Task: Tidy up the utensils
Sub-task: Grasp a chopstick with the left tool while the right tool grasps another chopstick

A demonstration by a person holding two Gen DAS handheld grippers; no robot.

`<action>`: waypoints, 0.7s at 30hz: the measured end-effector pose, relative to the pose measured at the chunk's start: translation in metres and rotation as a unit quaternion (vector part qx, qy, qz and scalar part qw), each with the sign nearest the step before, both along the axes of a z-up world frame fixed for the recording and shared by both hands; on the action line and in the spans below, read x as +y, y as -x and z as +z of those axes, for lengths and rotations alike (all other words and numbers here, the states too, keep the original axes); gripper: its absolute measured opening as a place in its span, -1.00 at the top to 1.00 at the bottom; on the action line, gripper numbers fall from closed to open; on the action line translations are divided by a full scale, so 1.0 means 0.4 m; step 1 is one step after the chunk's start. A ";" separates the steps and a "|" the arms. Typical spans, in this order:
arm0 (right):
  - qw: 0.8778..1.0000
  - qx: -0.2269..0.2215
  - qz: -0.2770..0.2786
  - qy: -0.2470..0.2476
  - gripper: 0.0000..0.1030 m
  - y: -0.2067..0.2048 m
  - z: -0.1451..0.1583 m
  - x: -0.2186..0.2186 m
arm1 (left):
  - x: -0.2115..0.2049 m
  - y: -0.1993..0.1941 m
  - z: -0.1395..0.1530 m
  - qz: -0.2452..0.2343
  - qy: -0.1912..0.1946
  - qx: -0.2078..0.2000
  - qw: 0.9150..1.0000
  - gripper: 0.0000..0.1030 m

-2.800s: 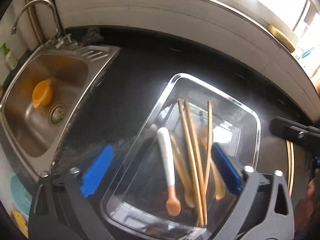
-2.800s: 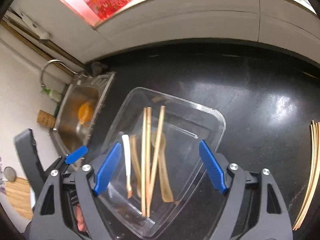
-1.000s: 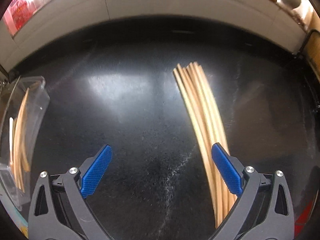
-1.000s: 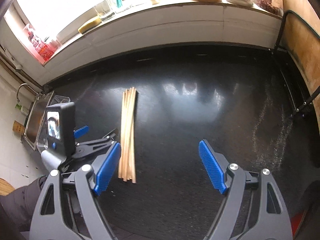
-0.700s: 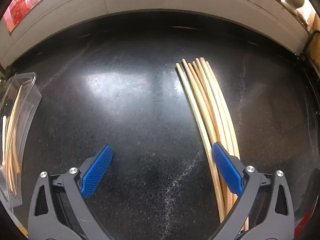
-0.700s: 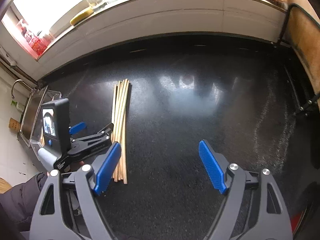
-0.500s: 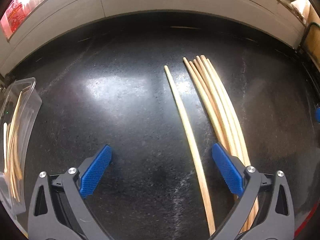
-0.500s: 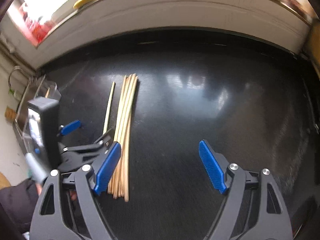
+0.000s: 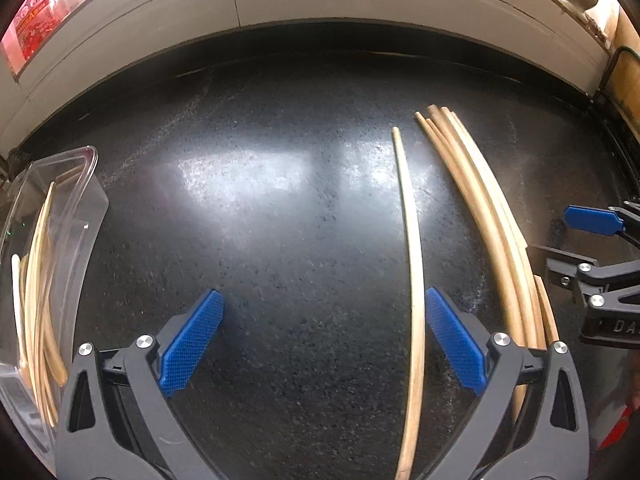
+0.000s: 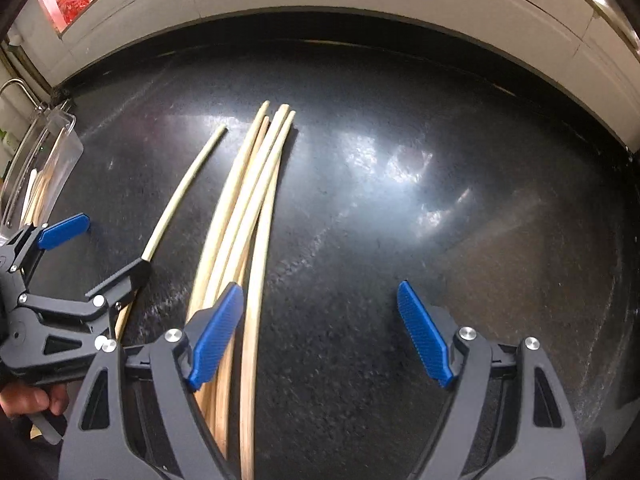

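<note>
A bundle of several wooden chopsticks (image 9: 486,208) lies on the black counter; it also shows in the right wrist view (image 10: 250,200). One single chopstick (image 9: 414,264) lies apart to the left of the bundle and shows in the right wrist view too (image 10: 184,190). My left gripper (image 9: 320,340) is open, low over the counter, and its right finger (image 9: 456,340) is just beside the single chopstick. My right gripper (image 10: 320,336) is open, and its left finger (image 10: 214,336) is over the bundle. A clear plastic container (image 9: 86,162) holds other utensils at the far left.
The counter ends at a white tiled wall (image 9: 320,0) at the back. A faucet (image 10: 16,88) and the container (image 10: 60,128) are at the far left in the right wrist view. A dark metal rack edge (image 9: 612,76) stands at the right.
Both grippers left the container and swung right to the chopstick bundle. One chopstick has come away from the bundle to the left. The right gripper has come down close to the bundle.
</note>
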State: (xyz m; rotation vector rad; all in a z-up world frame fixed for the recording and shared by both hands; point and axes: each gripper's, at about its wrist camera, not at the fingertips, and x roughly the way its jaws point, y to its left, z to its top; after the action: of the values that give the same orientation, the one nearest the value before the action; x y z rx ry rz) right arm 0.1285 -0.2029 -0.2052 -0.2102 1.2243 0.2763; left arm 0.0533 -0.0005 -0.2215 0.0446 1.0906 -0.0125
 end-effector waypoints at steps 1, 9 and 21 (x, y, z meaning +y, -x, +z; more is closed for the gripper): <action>1.000 -0.006 0.002 0.001 -0.50 0.004 -0.001 0.002 | 0.001 -0.005 -0.001 -0.001 0.000 -0.001 1.000 -0.90; 0.999 -0.031 0.014 -0.006 0.04 0.021 0.000 0.017 | -0.001 -0.034 -0.004 -0.012 -0.001 -0.014 1.000 -0.90; 0.999 0.003 -0.038 -0.025 0.85 -0.015 0.015 -0.005 | -0.060 -0.062 0.026 -0.049 -0.005 -0.030 0.998 0.84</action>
State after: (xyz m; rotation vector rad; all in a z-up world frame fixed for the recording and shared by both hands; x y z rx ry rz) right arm 0.1344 -0.2049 -0.1992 -0.1193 1.2279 0.2413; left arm 0.0781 -0.0244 -0.2109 0.1074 1.0283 -0.0925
